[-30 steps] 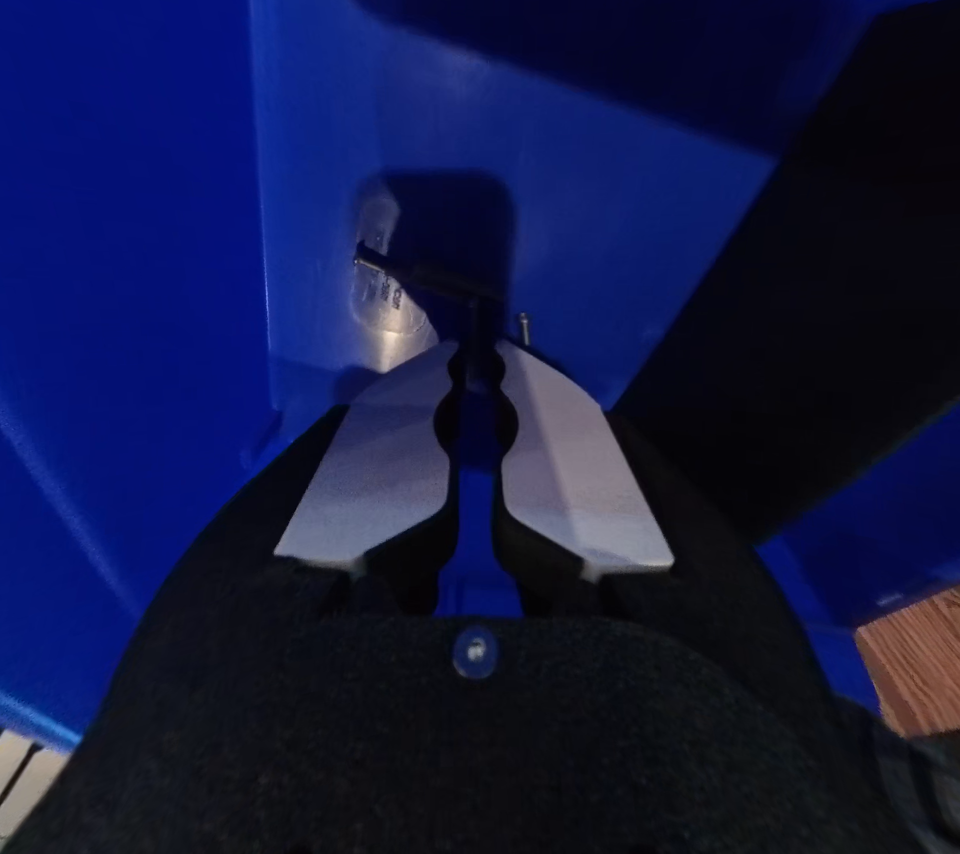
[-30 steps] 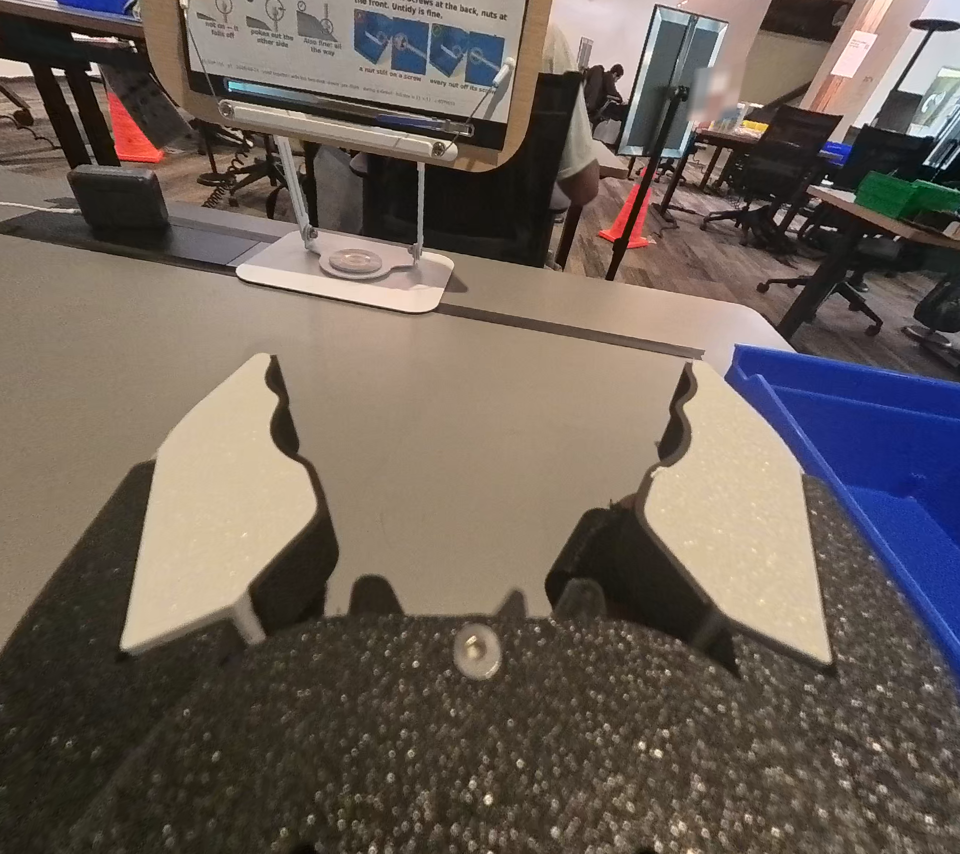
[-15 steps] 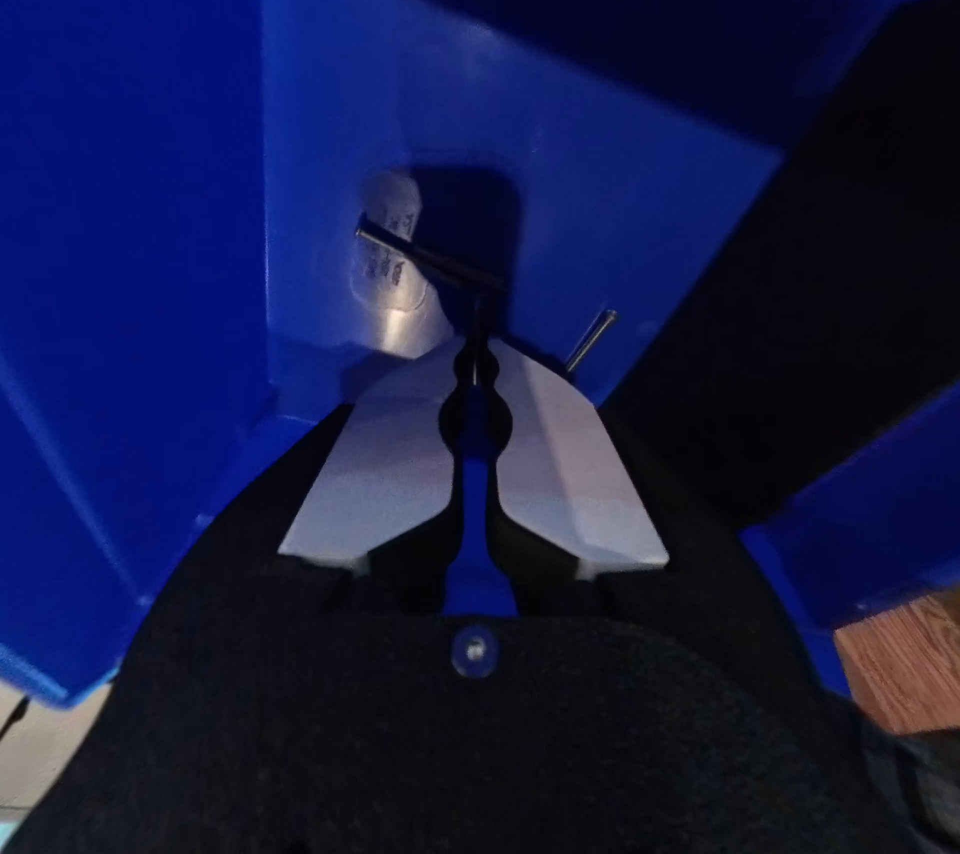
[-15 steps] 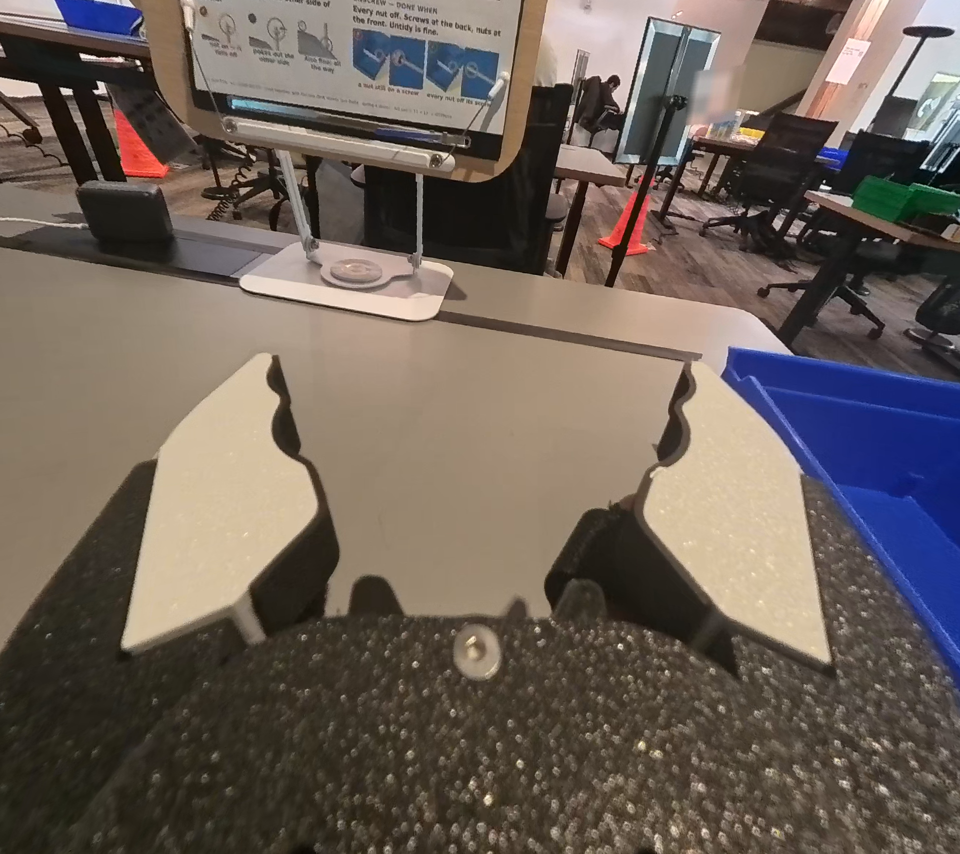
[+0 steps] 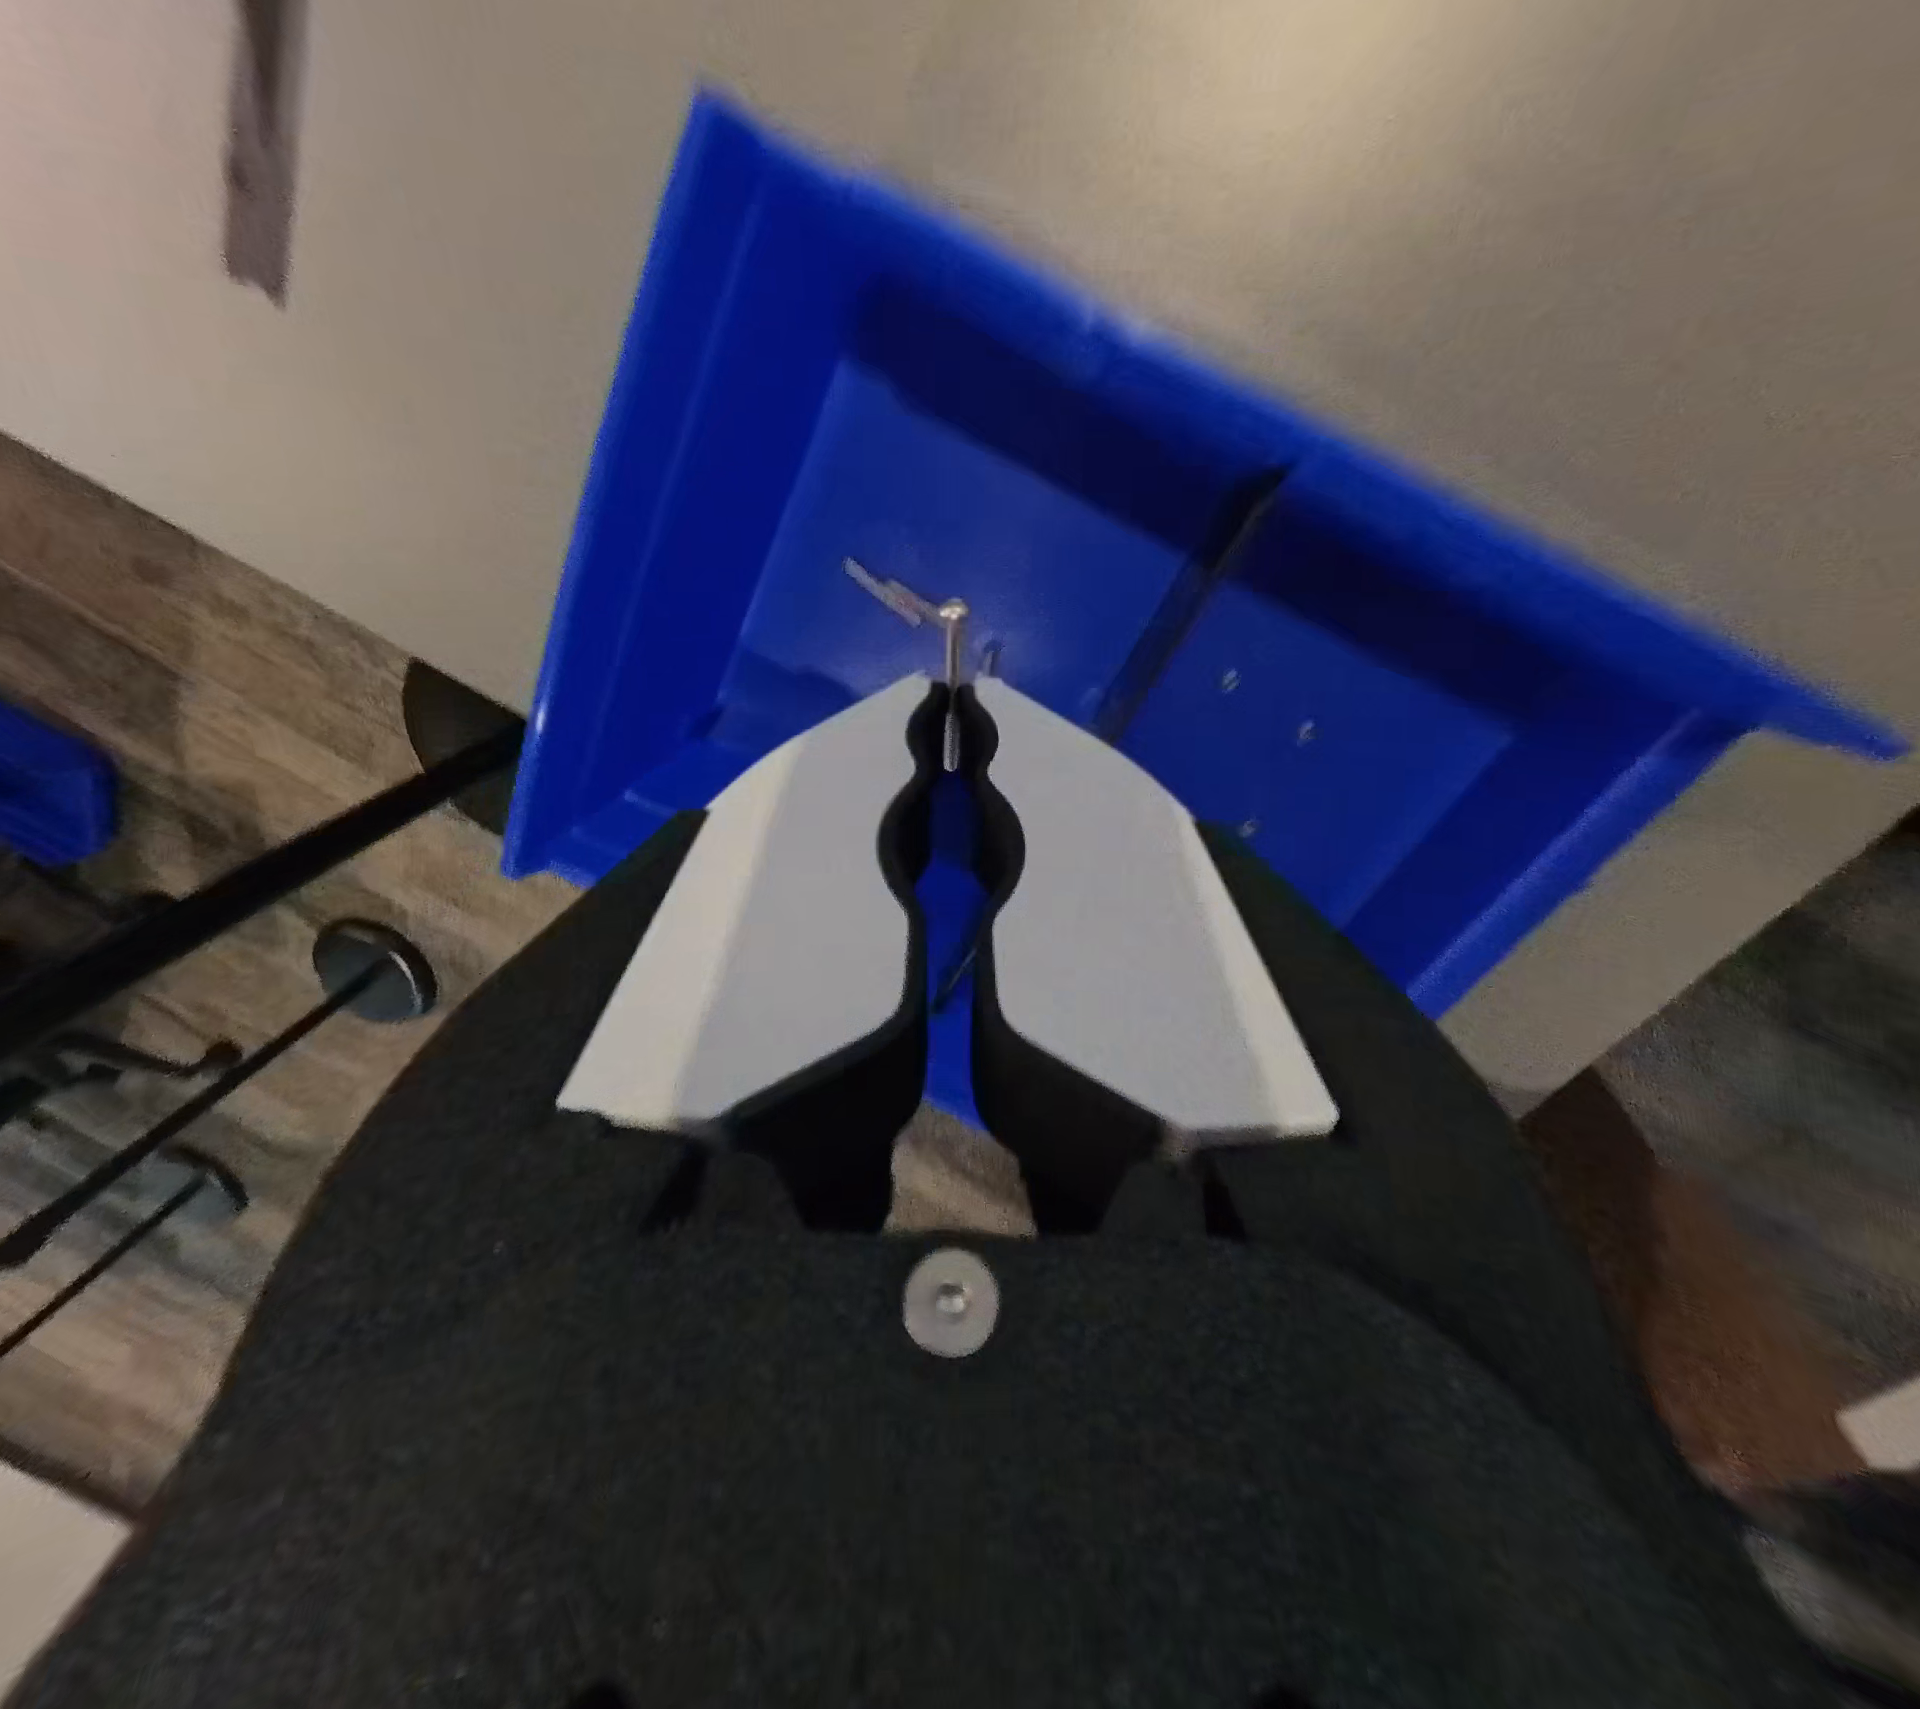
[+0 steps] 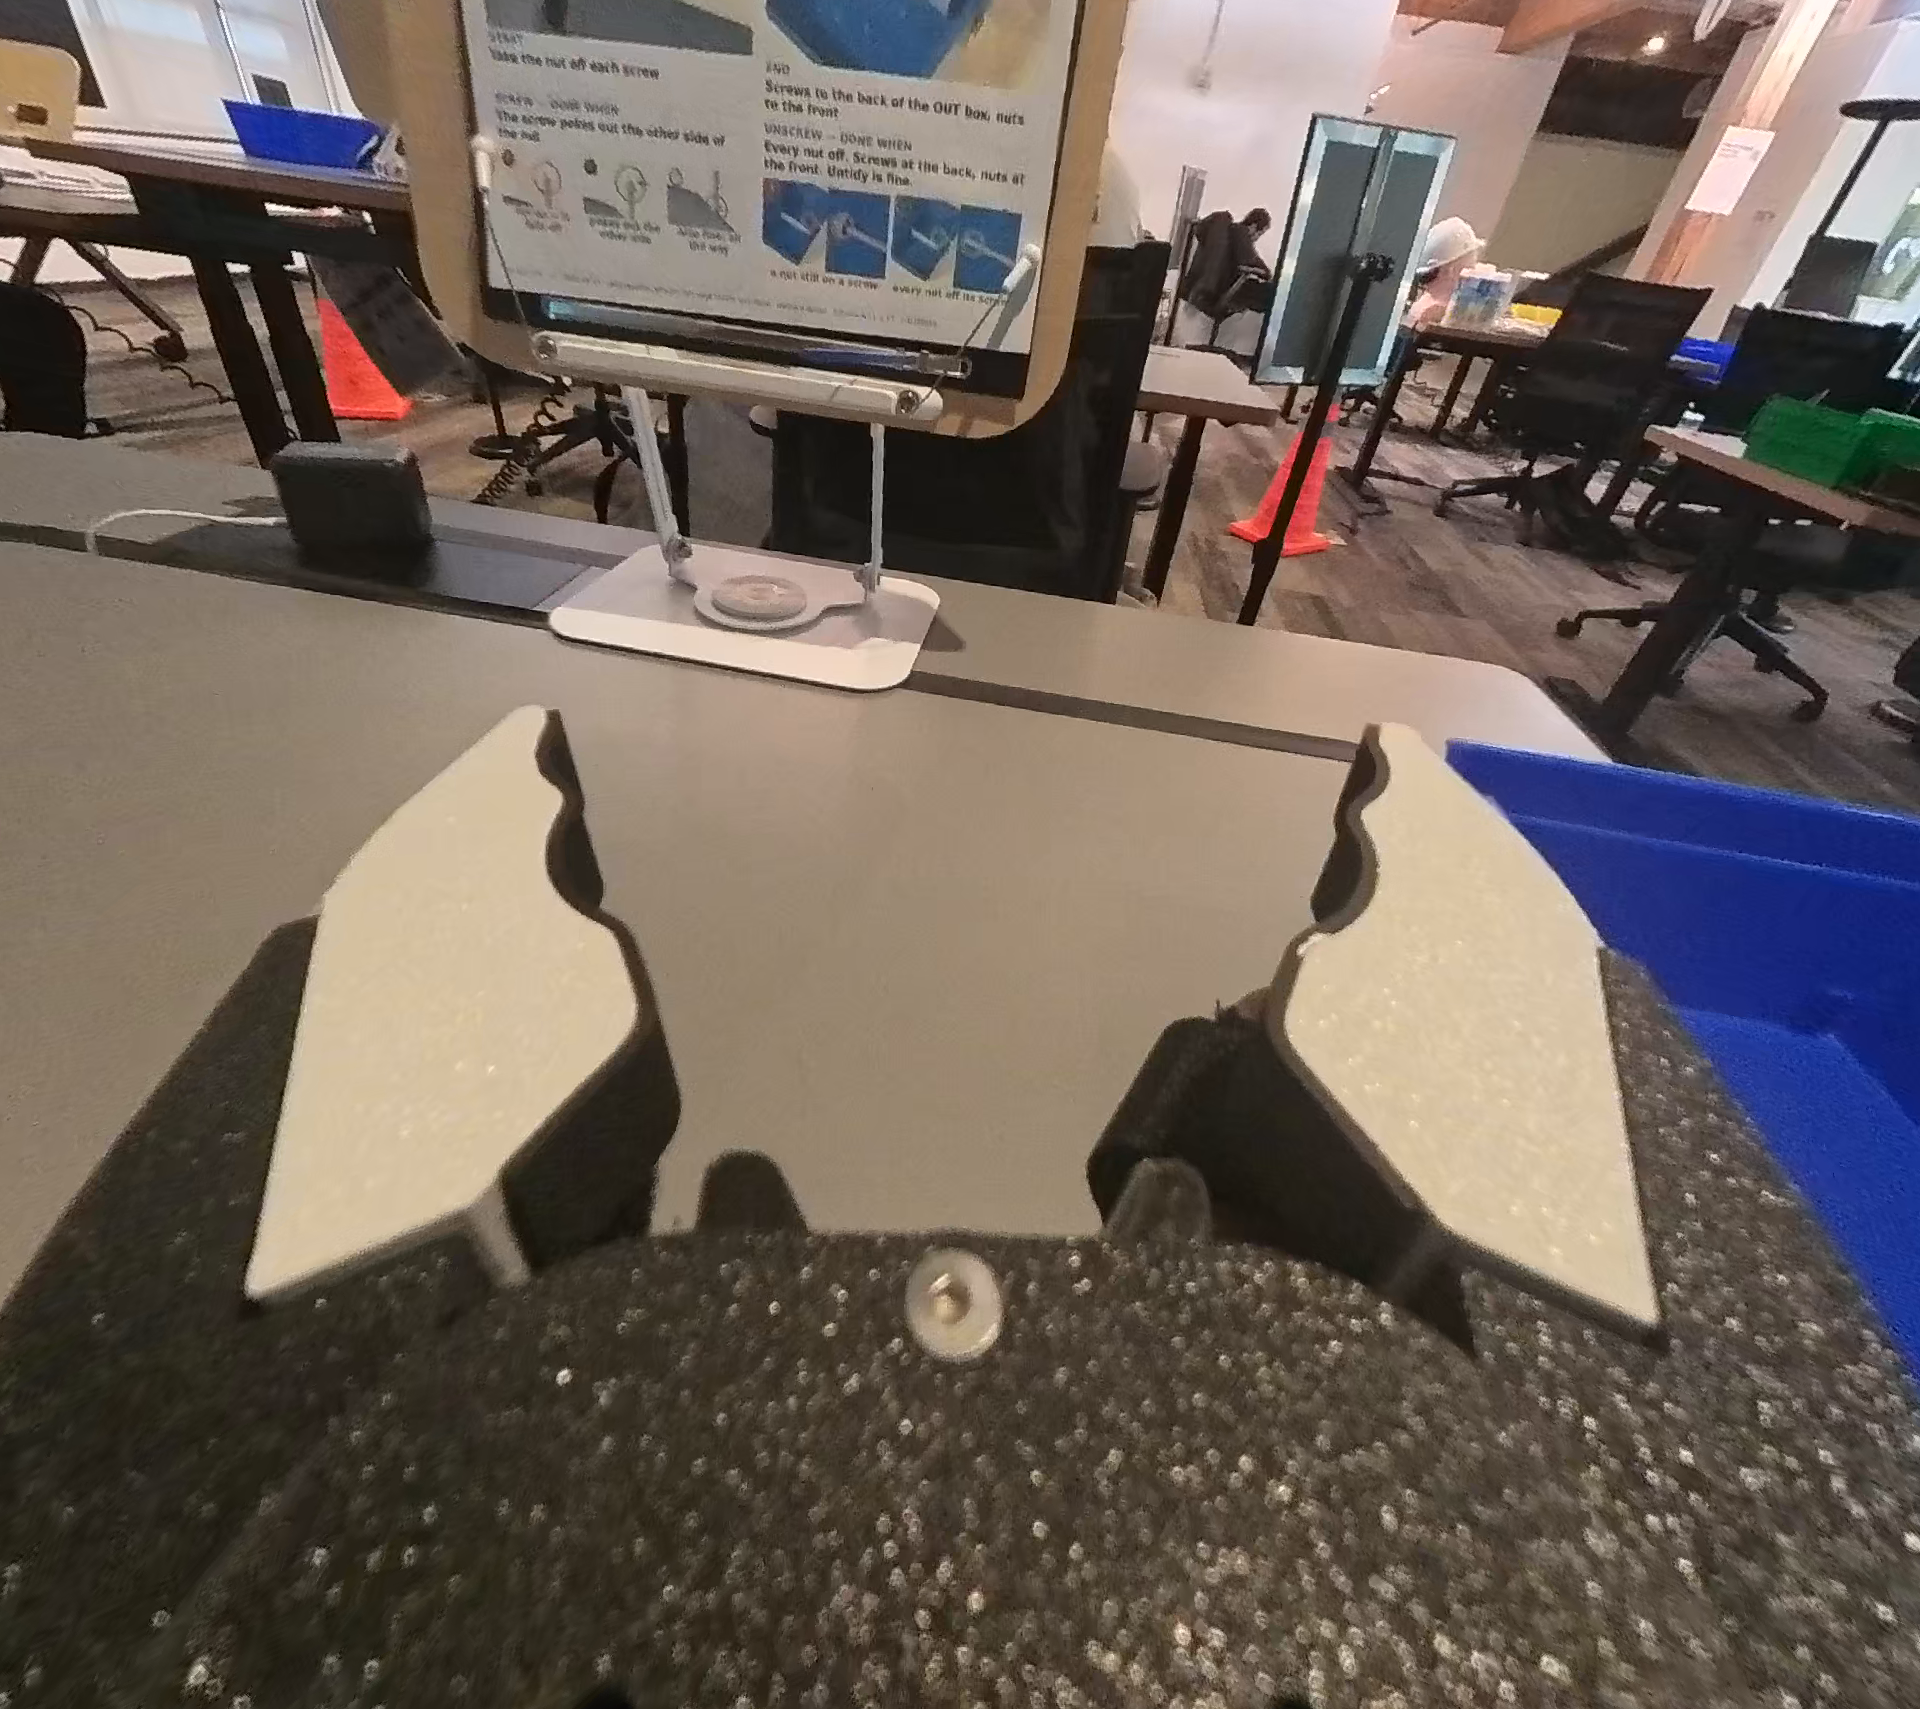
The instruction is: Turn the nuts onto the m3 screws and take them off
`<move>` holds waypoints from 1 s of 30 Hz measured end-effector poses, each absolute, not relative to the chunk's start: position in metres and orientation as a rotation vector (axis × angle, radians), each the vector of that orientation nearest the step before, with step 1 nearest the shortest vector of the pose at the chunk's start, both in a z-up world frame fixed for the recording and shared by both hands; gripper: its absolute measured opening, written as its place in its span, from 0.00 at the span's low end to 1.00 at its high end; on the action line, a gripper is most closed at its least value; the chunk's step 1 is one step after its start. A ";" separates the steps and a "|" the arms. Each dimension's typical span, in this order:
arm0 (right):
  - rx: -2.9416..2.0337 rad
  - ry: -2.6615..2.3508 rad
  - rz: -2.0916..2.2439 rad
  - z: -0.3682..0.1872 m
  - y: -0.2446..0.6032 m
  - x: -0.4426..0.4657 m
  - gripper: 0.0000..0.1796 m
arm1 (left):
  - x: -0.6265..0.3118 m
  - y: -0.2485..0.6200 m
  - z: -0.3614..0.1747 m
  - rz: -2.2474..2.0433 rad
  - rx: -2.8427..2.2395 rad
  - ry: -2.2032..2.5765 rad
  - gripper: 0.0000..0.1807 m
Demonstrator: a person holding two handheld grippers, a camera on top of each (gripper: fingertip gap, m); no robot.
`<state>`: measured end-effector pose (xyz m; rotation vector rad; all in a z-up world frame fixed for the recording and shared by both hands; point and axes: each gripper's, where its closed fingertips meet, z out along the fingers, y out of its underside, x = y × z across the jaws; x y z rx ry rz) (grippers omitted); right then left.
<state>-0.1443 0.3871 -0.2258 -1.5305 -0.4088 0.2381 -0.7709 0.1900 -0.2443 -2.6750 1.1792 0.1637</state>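
My left claw (image 5: 951,703) is pinched on a skinny screw (image 5: 951,672) above the blue bin (image 5: 1351,516), head poking out. It's probably light, stiff and slippery, so gripping mid-shank seems safest. Right claw (image 6: 961,838) hangs wide apart and empty over the worktop (image 6: 312,724).

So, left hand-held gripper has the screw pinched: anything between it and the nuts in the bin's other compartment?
Yes. The left hand-held gripper holds the screw above the blue bin; a dark divider stands between that compartment and the small nuts.
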 end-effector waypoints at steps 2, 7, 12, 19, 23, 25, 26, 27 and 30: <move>-1.527 -0.409 0.243 -0.224 0.383 -0.141 0.75 | -0.733 0.195 -0.225 0.130 -2.617 1.185 0.01; -1.533 -0.414 0.265 -0.218 0.363 -0.129 0.75 | -0.627 0.217 -0.223 0.091 -2.500 1.306 0.01; -1.548 -0.425 0.264 -0.225 0.346 -0.120 0.75 | -0.532 0.246 -0.282 -0.005 -2.467 1.461 0.01; -1.580 -0.437 0.266 -0.237 0.332 -0.107 0.75 | -0.482 0.265 -0.364 -0.062 -2.538 1.623 0.01; -1.596 -0.428 0.272 -0.244 0.330 -0.100 0.75 | -0.481 0.264 -0.387 -0.090 -2.578 1.646 0.01; -1.604 -0.426 0.272 -0.249 0.332 -0.098 0.75 | -0.481 0.264 -0.392 -0.097 -2.587 1.653 0.01; -1.605 -0.425 0.274 -0.250 0.333 -0.098 0.75 | -0.481 0.264 -0.392 -0.101 -2.587 1.655 0.01; -1.604 -0.423 0.274 -0.250 0.334 -0.098 0.75 | -0.481 0.264 -0.393 -0.105 -2.584 1.660 0.01; -1.603 -0.424 0.272 -0.249 0.334 -0.098 0.75 | -0.481 0.263 -0.393 -0.109 -2.578 1.672 0.01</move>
